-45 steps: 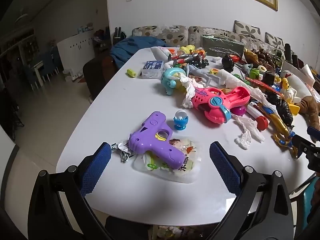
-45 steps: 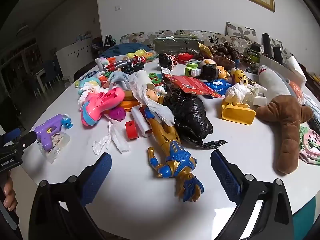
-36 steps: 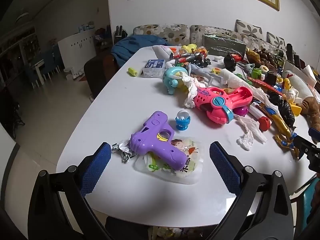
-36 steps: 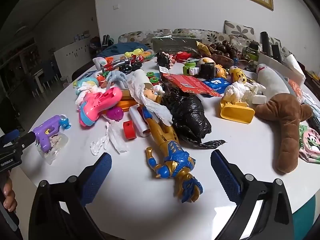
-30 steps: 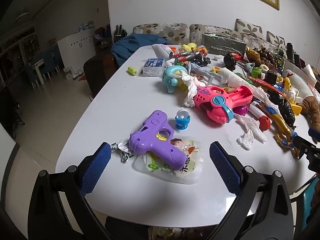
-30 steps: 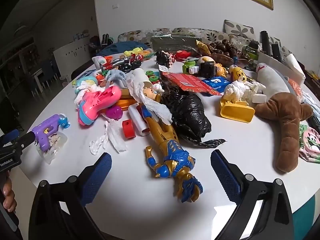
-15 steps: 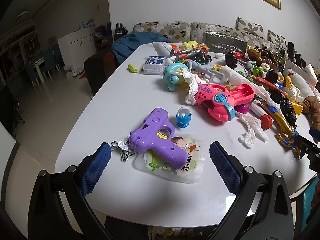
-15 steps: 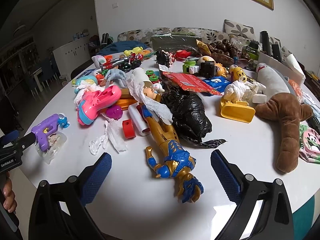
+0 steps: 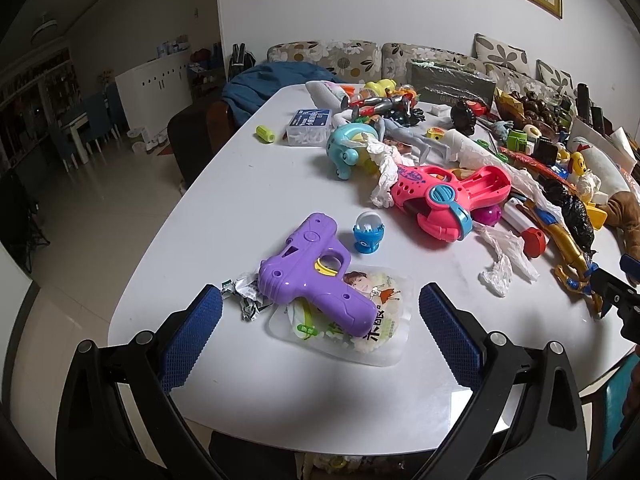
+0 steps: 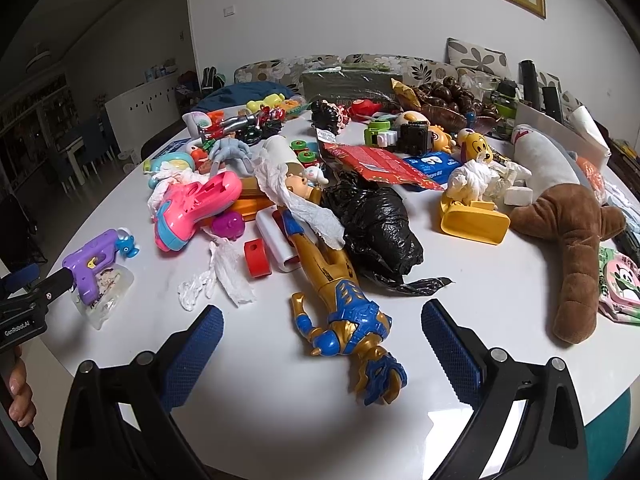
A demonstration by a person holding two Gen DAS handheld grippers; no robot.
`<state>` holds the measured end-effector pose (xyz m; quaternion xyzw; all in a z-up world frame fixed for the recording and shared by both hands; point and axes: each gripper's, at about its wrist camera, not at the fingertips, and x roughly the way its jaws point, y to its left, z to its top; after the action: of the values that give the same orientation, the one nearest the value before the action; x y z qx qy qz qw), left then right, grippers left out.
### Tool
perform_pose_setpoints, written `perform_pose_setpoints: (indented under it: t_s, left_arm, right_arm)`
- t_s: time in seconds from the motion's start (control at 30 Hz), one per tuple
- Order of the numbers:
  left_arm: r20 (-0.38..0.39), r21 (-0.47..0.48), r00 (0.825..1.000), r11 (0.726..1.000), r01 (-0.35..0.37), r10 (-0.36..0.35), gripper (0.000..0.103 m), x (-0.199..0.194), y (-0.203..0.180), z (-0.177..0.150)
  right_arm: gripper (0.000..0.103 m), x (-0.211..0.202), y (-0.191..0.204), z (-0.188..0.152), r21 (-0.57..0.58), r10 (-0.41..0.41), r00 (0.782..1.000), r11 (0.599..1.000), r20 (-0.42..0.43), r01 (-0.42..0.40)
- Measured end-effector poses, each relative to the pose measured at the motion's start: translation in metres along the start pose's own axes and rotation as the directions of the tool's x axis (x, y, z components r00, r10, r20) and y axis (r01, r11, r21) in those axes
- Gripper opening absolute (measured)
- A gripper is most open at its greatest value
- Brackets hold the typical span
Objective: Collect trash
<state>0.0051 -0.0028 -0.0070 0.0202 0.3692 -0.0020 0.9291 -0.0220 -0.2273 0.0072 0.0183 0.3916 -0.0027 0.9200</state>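
Note:
My left gripper (image 9: 320,320) is open and empty, low over the near end of the white table (image 9: 224,200). Just ahead lie a clear food pouch (image 9: 360,336) under a purple toy gun (image 9: 316,276), and a crumpled foil wrapper (image 9: 244,292) by my left finger. A crumpled white tissue (image 9: 504,264) lies to the right. My right gripper (image 10: 320,344) is open and empty above a gold and blue action figure (image 10: 340,300). Ahead of it lie a black plastic bag (image 10: 376,232), white tissue (image 10: 224,276) and a red wrapper (image 10: 376,164).
Toys crowd the table: a pink toy gun (image 9: 444,196), a small blue cup toy (image 9: 368,232), a yellow scoop (image 10: 472,220), a brown plush (image 10: 572,240), a red and white roller (image 10: 268,248). A sofa (image 9: 360,56) stands behind. The left gripper shows in the right wrist view (image 10: 24,304).
Both grippers have drifted only slightly; the left view has shifted a little, with the table items sitting marginally farther up. Nothing was grasped or moved.

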Motion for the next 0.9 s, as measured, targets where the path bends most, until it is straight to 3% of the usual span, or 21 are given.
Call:
perform_pose_setpoints:
  t_s: [0.9]
  left_arm:
    - [-0.021, -0.005, 1.0, 1.0, 0.007, -0.007, 0.097, 0.0028, 0.0055, -0.0006]
  right_arm:
    - [0.098, -0.0027, 0.0014, -0.0007, -0.001, 0.0, 1.0, 1.0, -0.003, 0.0]
